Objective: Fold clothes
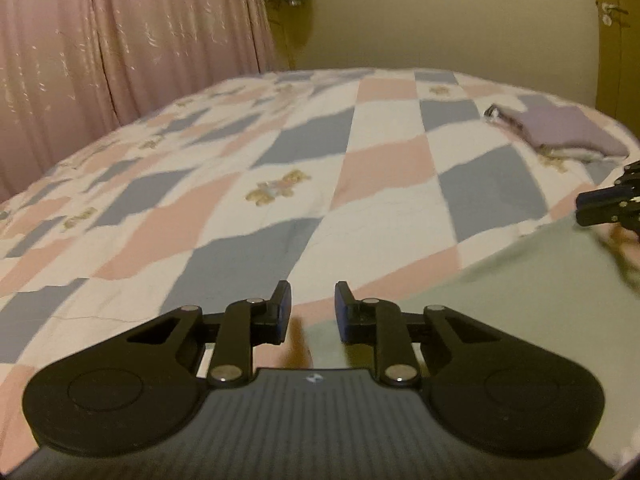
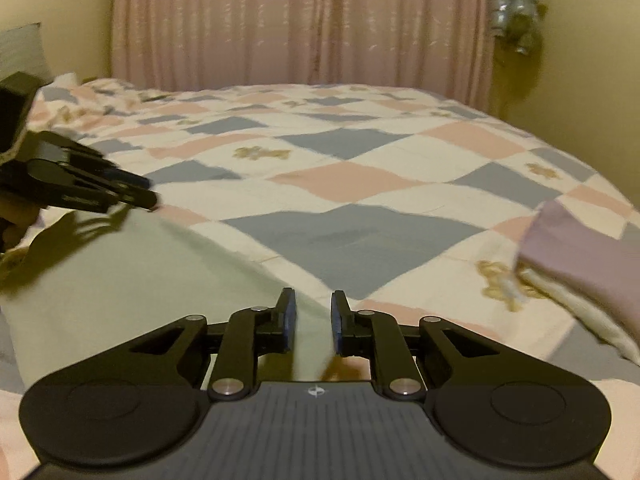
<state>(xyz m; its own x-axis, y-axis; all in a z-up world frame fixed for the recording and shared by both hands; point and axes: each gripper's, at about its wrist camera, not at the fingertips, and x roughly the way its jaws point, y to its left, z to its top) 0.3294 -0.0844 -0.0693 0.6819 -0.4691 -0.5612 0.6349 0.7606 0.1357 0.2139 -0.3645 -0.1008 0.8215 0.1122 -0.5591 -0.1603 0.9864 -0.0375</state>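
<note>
A pale green garment (image 1: 500,292) lies flat on the bed near its front edge; it also shows in the right wrist view (image 2: 140,280). My left gripper (image 1: 313,312) is open and empty, just above the garment's left edge. My right gripper (image 2: 313,320) is open and empty over the garment's right edge. The right gripper also shows at the right of the left wrist view (image 1: 600,206), and the left gripper shows at the left of the right wrist view (image 2: 136,196). A folded lilac garment (image 1: 568,130) lies to the right on the bed, also in the right wrist view (image 2: 584,248).
The bed is covered by a checked quilt (image 1: 280,184) in pink, blue and white with bear prints. Pink curtains (image 2: 300,24) hang behind the bed. A yellow wall and a door (image 1: 618,40) stand at the right.
</note>
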